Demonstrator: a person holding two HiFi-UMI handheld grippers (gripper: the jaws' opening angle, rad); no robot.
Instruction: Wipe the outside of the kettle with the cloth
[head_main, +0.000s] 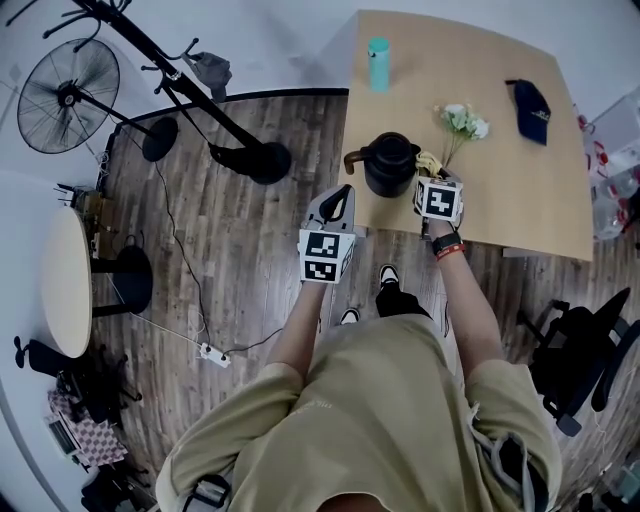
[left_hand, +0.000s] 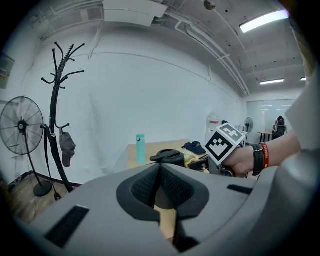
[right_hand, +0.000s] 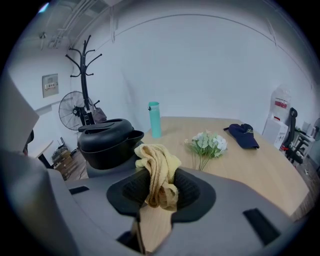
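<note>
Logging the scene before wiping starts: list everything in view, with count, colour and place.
light wooden table: 1, tan, ahead of the person
black lidded kettle: 1, black, table's near edge
teal cylindrical bottle: 1, teal, table's far side
bunch of white flowers: 1, white, right of kettle
dark blue cap: 1, navy, table's right part
black coat stand: 1, black, floor, left
black floor fan: 1, black, far left
round white table: 1, white, left edge
black office chair: 1, black, lower right
yellow knitted cloth: 1, yellow, in the right gripper's jaws
left gripper: 1, grey, jaws together, empty
right gripper: 1, grey, shut on the cloth
</note>
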